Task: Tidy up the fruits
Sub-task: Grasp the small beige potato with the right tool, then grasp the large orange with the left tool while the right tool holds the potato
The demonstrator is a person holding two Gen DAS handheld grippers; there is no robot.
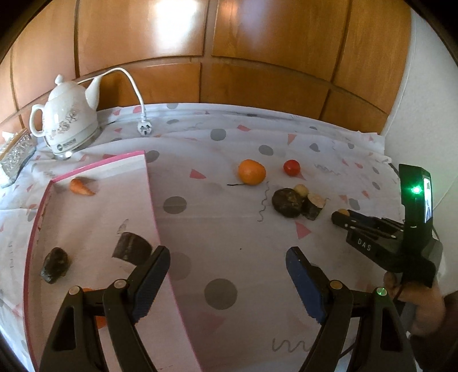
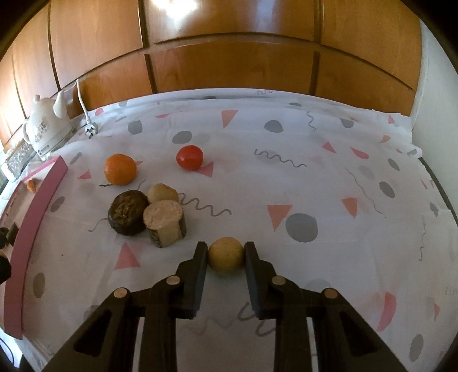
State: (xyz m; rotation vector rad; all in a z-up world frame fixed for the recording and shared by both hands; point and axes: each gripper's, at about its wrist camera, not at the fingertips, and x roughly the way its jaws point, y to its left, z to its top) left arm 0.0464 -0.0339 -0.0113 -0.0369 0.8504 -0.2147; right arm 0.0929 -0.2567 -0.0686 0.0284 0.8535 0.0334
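Jaws on my left gripper (image 1: 227, 261) gape wide, holding nothing, over the pink-rimmed white tray (image 1: 148, 183) edge. Right view: my right gripper (image 2: 225, 251) pinches the small round tan fruit (image 2: 225, 255) on the patterned-cloth counter (image 2: 329, 171).

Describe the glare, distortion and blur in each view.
Left wrist view: glare on the wooden cabinet, a green light blooming on the right gripper, the tray edge bowed. Right wrist view: same cabinet glare, table edge curved, pale ball sharp, dark corners.
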